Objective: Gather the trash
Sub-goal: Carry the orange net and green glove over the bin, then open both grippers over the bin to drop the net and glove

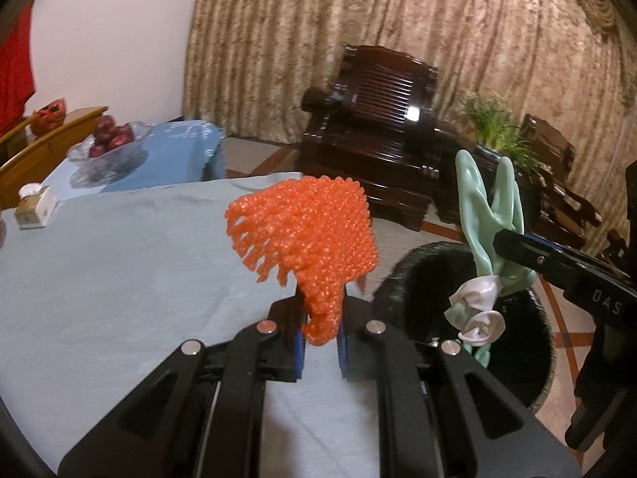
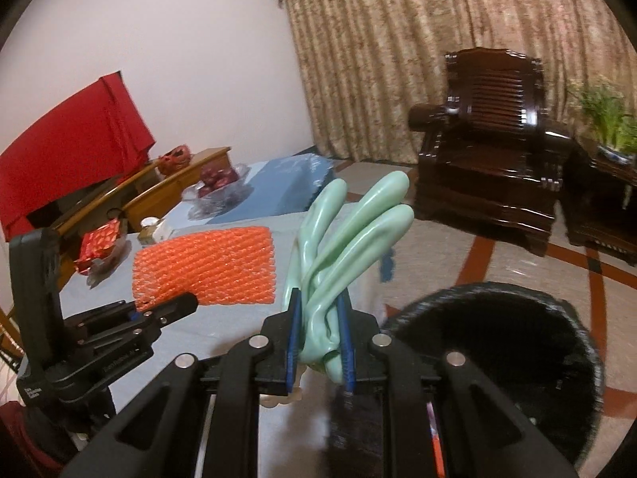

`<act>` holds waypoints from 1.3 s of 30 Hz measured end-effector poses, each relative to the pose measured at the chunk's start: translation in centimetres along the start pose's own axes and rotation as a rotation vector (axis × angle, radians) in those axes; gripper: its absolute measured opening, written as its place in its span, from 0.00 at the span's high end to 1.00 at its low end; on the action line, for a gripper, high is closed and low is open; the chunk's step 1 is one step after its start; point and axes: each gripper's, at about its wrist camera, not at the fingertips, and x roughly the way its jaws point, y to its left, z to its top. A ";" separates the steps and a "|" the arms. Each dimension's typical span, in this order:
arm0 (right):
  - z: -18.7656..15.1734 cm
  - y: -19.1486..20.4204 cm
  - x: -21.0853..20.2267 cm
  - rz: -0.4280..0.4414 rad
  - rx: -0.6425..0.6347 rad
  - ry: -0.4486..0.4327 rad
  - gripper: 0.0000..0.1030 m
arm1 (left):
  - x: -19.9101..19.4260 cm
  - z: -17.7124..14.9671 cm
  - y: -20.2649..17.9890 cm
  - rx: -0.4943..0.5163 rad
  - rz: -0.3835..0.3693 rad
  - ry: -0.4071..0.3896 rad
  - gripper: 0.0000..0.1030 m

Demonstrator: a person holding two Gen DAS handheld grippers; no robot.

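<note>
Two black two-finger grippers show, each clamped on one piece of trash. One orange foam fruit-net sleeve (image 1: 306, 235) stands pinched at its lower end in the left gripper (image 1: 321, 342), above the pale blue tablecloth (image 1: 99, 279). One mint-green rubber glove (image 2: 350, 235) with a white rolled cuff (image 1: 477, 310), three fingers showing in the right wrist view, is squeezed in the right gripper (image 2: 321, 352). One black round bin (image 2: 497, 358) sits just beyond the table edge. White letters "DAS" are printed on the right gripper's side. One glass bowl of red fruit (image 1: 111, 143) rests farther back.
</note>
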 end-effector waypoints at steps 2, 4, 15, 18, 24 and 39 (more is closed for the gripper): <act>-0.2 -1.2 -0.9 -0.023 0.007 -0.005 0.83 | 0.3 0.1 -1.4 0.020 -0.023 0.001 0.89; -0.5 -2.5 -1.7 -0.047 0.015 -0.007 0.83 | 0.7 0.0 -3.1 0.041 -0.049 0.004 0.89; -3.5 -10.1 -5.2 -0.188 0.088 0.003 0.83 | 4.4 -0.9 -12.1 0.156 -0.174 0.056 0.89; -4.2 -11.8 -5.7 -0.217 0.112 0.008 0.83 | 5.7 -1.4 -14.2 0.186 -0.198 0.080 0.89; -5.8 -14.4 -5.8 -0.253 0.151 0.035 0.83 | 8.4 -2.4 -16.9 0.223 -0.227 0.135 0.89; -9.0 -17.1 -3.1 -0.281 0.232 0.128 0.51 | 12.1 -4.1 -16.4 0.194 -0.251 0.236 0.48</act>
